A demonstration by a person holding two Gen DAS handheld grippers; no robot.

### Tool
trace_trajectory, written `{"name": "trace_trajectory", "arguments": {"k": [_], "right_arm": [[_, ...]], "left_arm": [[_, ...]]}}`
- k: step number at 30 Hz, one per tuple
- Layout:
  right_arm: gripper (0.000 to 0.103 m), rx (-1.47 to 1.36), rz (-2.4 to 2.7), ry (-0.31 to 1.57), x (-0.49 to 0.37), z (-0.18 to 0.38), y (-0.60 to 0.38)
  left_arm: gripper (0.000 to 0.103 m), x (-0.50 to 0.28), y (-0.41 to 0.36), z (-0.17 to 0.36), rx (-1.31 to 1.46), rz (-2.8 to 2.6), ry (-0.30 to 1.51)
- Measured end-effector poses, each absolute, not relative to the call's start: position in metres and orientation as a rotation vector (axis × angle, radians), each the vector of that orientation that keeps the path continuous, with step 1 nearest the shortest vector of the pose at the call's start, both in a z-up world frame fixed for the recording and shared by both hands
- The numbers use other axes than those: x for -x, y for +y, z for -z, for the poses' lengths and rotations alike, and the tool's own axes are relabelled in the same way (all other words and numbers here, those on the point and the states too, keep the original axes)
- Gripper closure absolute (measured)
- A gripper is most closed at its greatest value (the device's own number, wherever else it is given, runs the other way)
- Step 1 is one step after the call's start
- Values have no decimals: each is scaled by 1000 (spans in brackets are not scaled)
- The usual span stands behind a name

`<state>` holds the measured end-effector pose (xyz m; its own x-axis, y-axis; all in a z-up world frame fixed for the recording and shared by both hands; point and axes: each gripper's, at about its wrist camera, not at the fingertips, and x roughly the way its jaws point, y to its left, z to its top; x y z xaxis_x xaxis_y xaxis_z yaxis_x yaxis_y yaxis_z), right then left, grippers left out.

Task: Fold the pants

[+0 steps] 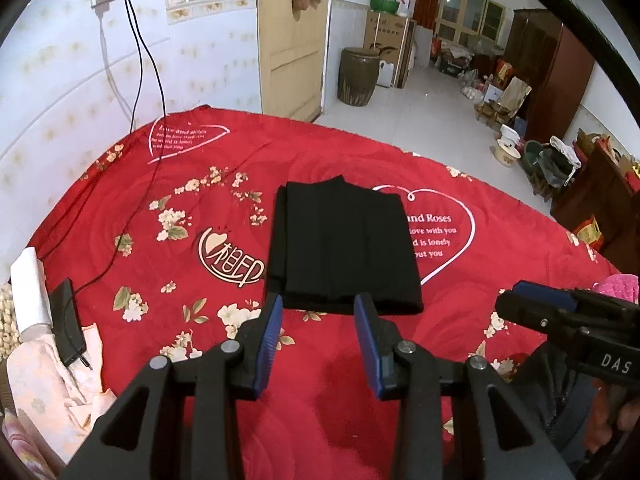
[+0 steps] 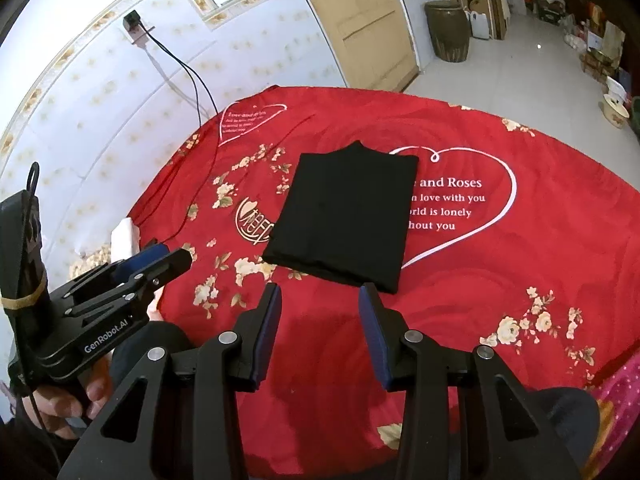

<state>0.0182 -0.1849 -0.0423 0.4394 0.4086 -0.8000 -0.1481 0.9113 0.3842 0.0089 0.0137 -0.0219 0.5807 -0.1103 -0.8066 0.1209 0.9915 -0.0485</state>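
Observation:
The black pants (image 1: 344,246) lie folded into a compact rectangle on the red bedspread (image 1: 160,280); they also show in the right wrist view (image 2: 348,216). My left gripper (image 1: 318,304) is open and empty, its blue pads just short of the near edge of the pants. My right gripper (image 2: 320,294) is open and empty, held above the bedspread just in front of the pants' near edge. In the left wrist view the right gripper (image 1: 532,300) shows from the side at the right. In the right wrist view the left gripper (image 2: 160,258) shows at the left.
A black phone (image 1: 68,322) with a cable, a white box (image 1: 30,288) and pink cloth (image 1: 52,392) lie at the bed's left edge. Black cables (image 1: 148,92) hang from a wall socket onto the bed. A tiled floor with a brown jar (image 1: 356,76) lies beyond.

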Motion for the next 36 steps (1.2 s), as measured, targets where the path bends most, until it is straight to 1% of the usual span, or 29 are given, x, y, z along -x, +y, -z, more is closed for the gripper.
{"name": "trace_trajectory", "arguments": {"k": [7, 10, 11, 13, 23, 26, 28, 32, 34, 36], "right_arm": [[60, -301, -347, 1115, -39, 67, -186], [56, -319, -348, 1138, -50, 81, -188], [56, -327, -347, 1144, -54, 86, -189], [56, -340, -341, 1160, -63, 97, -192], [55, -458, -306, 1240, -123, 170, -208], [49, -499, -306, 1242, -139, 185, -212], [49, -515, -311, 1242, -147, 192, -214], [49, -527, -323, 1244, -165, 207, -215], [49, -560, -343, 1211, -173, 208, -218], [49, -572, -359, 1193, -180, 208, -218]], "left_arm": [[63, -29, 18, 47, -12, 130, 996], [63, -41, 20, 60, -5, 130, 1016], [62, -46, 22, 64, 1, 131, 1024], [59, -56, 27, 75, 19, 136, 1032], [53, -122, 54, 136, 106, 181, 1075], [49, -143, 58, 151, 153, 214, 1091], [46, -156, 59, 161, 162, 234, 1091], [45, -175, 61, 183, 197, 254, 1113], [38, -180, 61, 189, 217, 276, 1104], [37, -183, 61, 191, 238, 292, 1086]]}}
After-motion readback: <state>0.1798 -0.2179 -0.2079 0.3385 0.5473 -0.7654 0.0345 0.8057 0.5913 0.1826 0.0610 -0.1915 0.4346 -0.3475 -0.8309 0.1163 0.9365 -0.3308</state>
